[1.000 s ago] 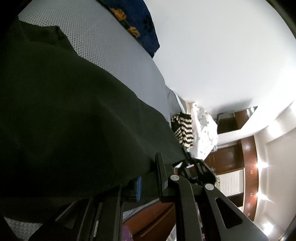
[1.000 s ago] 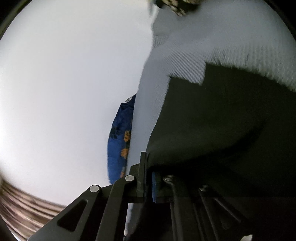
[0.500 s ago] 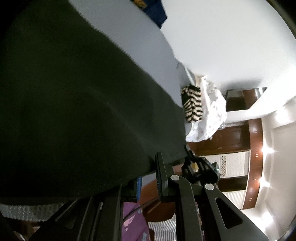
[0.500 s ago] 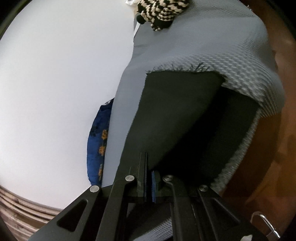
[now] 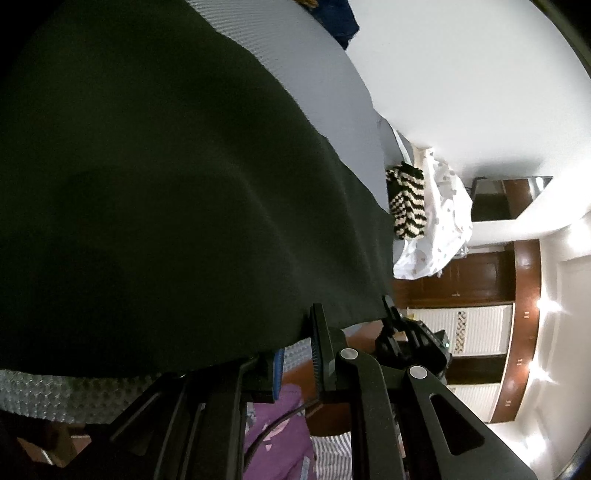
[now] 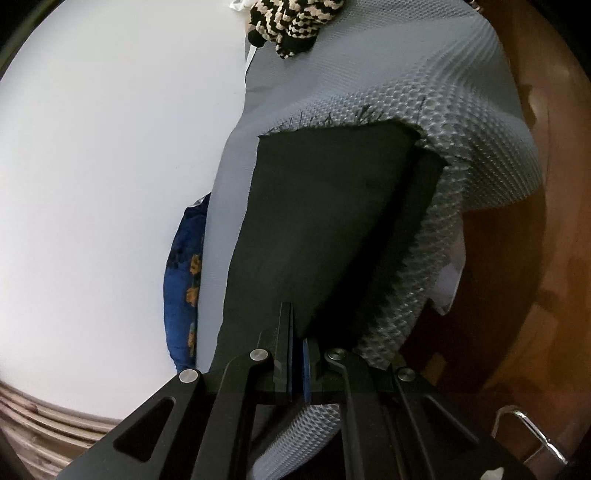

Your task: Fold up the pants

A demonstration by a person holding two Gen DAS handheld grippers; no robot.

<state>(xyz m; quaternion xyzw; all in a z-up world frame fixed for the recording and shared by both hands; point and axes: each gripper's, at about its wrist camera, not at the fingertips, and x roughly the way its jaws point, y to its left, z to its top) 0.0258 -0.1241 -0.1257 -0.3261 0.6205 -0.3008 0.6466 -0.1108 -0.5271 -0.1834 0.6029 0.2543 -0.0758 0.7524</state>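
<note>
Dark pants (image 5: pixel 166 192) lie spread over a grey textured bed cover (image 5: pixel 325 74) and fill most of the left wrist view. My left gripper (image 5: pixel 295 332) is shut on their near edge. In the right wrist view the pants (image 6: pixel 325 221) run away from me as a long dark panel with a frayed far hem. My right gripper (image 6: pixel 295 325) is shut on the near end of that panel, with the cloth pinched between its pads. The other gripper (image 5: pixel 410 339) shows just past the cloth's corner in the left wrist view.
A black-and-cream knitted item (image 6: pixel 295 22) and white cloth (image 5: pixel 439 221) lie at the far end of the bed. A blue patterned cushion (image 6: pixel 184 280) sits against the white wall. The bed cover's edge (image 6: pixel 491 155) drops toward a brown wooden floor (image 6: pixel 535 277). Purple fabric (image 5: pixel 277 435) lies below.
Both grippers have sunk with the pants still held. In the right wrist view the dark panel now lies flatter and longer on the cover, with the frayed hem and floor in sight.
</note>
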